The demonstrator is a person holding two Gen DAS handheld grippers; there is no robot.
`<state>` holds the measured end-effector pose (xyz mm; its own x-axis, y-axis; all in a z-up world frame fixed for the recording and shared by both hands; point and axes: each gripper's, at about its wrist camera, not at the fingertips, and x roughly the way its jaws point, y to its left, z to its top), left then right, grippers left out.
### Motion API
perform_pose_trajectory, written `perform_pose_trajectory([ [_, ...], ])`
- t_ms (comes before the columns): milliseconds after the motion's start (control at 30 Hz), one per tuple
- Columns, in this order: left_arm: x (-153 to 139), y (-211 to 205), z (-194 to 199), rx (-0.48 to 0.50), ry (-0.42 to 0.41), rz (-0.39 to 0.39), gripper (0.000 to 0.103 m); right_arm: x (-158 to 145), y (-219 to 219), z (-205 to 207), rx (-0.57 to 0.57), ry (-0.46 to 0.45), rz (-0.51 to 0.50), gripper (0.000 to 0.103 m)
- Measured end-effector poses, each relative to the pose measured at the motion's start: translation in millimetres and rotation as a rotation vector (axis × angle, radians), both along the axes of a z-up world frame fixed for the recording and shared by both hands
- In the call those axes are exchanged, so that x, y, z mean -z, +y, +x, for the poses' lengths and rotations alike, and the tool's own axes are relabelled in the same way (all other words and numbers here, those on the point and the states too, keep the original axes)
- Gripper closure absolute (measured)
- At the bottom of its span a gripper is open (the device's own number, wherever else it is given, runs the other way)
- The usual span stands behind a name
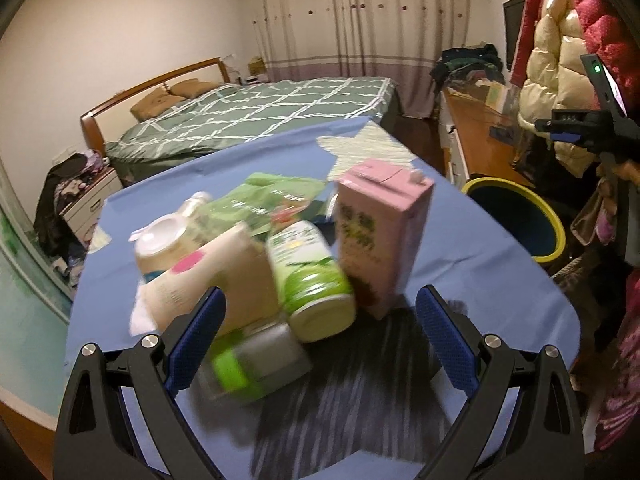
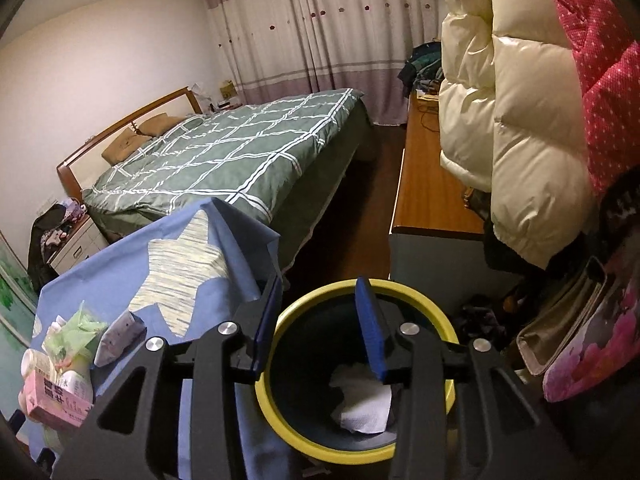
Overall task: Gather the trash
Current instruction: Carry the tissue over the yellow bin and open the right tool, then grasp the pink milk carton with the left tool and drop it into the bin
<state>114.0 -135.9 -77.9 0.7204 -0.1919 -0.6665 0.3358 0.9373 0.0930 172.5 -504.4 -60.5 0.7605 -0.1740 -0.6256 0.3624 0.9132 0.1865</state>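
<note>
Left claw (image 1: 320,320): jaws spread wide, nothing between the pads, pointing down at a cluster of trash on the table (image 1: 480,280). No contact with any item that can be made out; left wrist view is motion-blurred.

Just ahead of the left claw: a green-labelled bottle (image 1: 312,280) lying on its side, white base toward the camera. Below it, a small container with a bright green cap (image 1: 248,364), also on its side, too blurred to say more. Left of the bottle, a beige carton (image 1: 224,280) with a pink dot, tilted. Behind that, a white bottle (image 1: 164,248). Right of the green bottle, a pink carton (image 1: 380,232) standing upright. A green wrapper (image 1: 260,200) lies behind the group. Items touch or overlap one another.

Right claw (image 2: 320,328): jaws part open, holding nothing, hanging over the mouth of the bin (image 2: 424,308). Bin is dark inside with a yellow rim, standing on the floor just beside the table edge. A crumpled white paper towel (image 2: 364,404) lies at the bottom of the bin, below the claw and clear of its pads.

Table covered by a blue cloth with a pale star patch (image 2: 180,268). Beyond it, a bed (image 2: 224,164) with a green checked cover, then curtains (image 2: 304,40). Puffy cream jacket (image 2: 500,120) hangs at right.
</note>
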Motion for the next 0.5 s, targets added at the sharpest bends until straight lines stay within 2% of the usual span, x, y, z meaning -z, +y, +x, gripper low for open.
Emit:
perform_pose_trajectory([
  [167, 4.0, -28.0, 10.1, 0.024, 0.008, -0.016, 0.009, 3.8, 6.8, -1.6, -0.026, 0.002, 0.000, 0.066],
  [333, 9.0, -44.8, 26.6, -0.025, 0.016, -0.037, 0.009, 6.7, 9.5, -2.7, -0.046, 0.003, 0.010, 0.065],
  [500, 11.5, -58.2, 41.1, -0.058, -0.012, -0.031, 0.009, 8.5, 11.2, -4.1, -0.060, 0.003, 0.017, 0.065],
])
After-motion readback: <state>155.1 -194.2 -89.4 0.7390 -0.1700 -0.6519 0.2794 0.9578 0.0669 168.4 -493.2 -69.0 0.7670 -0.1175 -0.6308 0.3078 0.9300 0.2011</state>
